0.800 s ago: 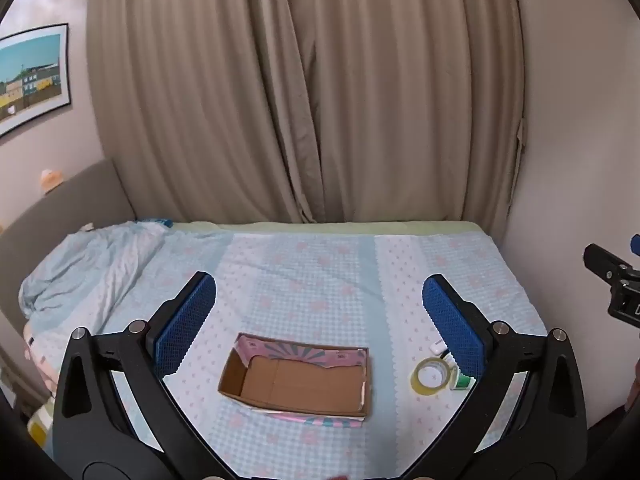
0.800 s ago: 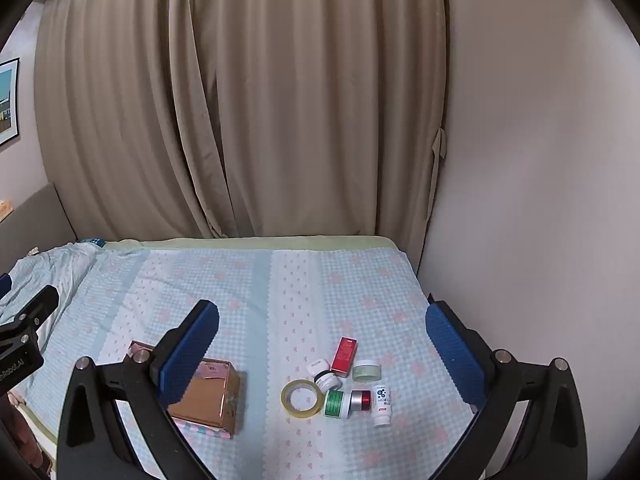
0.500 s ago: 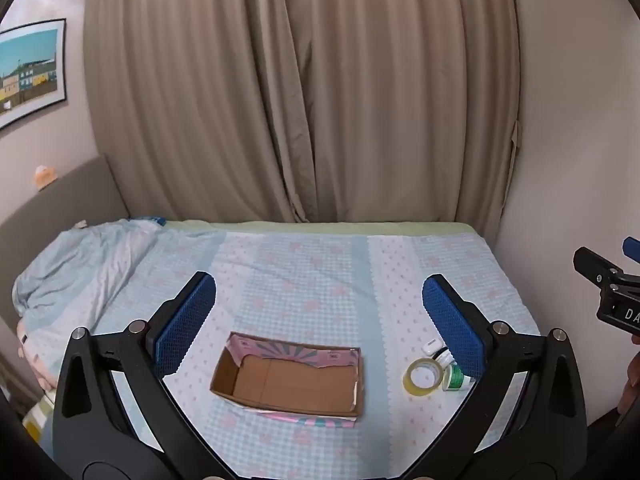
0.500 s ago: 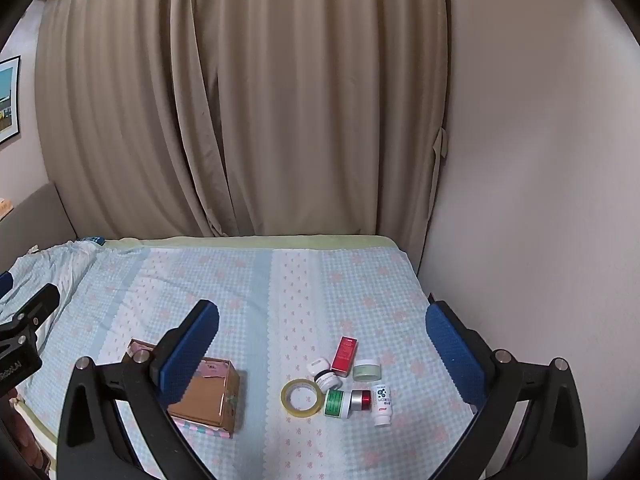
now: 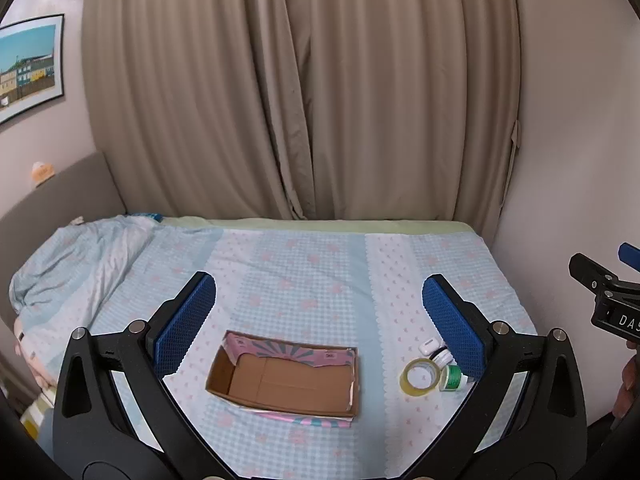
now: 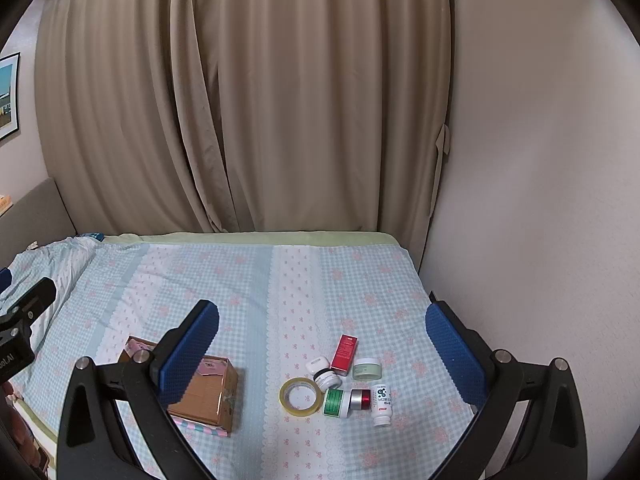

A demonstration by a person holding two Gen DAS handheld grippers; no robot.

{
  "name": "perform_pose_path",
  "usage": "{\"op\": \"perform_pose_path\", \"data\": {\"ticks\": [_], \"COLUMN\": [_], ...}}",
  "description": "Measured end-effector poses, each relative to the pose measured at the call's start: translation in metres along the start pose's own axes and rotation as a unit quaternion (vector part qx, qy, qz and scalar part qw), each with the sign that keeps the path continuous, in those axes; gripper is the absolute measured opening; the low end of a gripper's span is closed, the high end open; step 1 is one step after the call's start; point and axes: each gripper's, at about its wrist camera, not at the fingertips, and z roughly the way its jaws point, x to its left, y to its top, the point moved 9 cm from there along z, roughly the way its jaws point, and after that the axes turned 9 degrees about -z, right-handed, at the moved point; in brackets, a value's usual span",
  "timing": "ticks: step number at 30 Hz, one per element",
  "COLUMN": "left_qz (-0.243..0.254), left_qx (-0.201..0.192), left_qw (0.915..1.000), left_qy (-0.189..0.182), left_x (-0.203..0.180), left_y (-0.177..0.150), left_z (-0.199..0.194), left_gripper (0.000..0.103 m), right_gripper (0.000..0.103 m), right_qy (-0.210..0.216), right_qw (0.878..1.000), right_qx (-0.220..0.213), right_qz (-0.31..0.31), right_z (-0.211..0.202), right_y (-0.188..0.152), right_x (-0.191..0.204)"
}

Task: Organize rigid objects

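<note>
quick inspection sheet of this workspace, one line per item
Surface: bed with a blue checked sheet, rumpled at the left end.
Job's things: open cardboard box, empty inside; to its right a cluster: tape roll, red box, green-labelled jar, red-capped item, white bottle lying down, pale green jar, white earbud case, white jar.
Clutter: nothing seen beyond the bedding.
Grippers: left gripper open, empty, above the box; right gripper open, empty, above the cluster.
Cables: nothing seen.
Surroundings: beige curtains, wall on the right, framed picture on the left.
</note>
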Motion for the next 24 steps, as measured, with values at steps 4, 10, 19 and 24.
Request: {"op": "perform_pose_path", "data": {"ticks": [4, 10, 19, 24], "left_qz": [0.000, 0.001, 0.003, 0.003], "left_qx": [0.001, 0.000, -0.001, -0.001], "left_qw": [1.0000, 1.0000, 1.0000, 1.0000], "left_qy": [-0.001, -0.001, 0.000, -0.001], "left_x": [0.0006, 0.0000, -0.0004, -0.0017], "left_y": [-0.0011, -0.0018, -0.0015, -0.0036], "left_z": [-0.0003, -0.0002, -0.0004, -0.0003], "left_gripper": [0.103, 0.103, 0.103, 0.103], "right_gripper": [0.103, 0.103, 0.103, 0.103], "right_qy": [0.000, 0.000, 0.001, 0.001], "right_qw": [1.000, 1.000, 1.000, 1.000], "right_qx": [0.000, 0.000, -0.001, -0.001], "right_qz": [-0.001, -0.001, 0.000, 0.000], "right_z": [0.0003, 0.0012, 0.0002, 0.0000], "right_y": [-0.0003, -0.0016, -0.0022, -0.0031], "right_x": [0.0009, 0.0016, 0.0026, 0.0034]}}
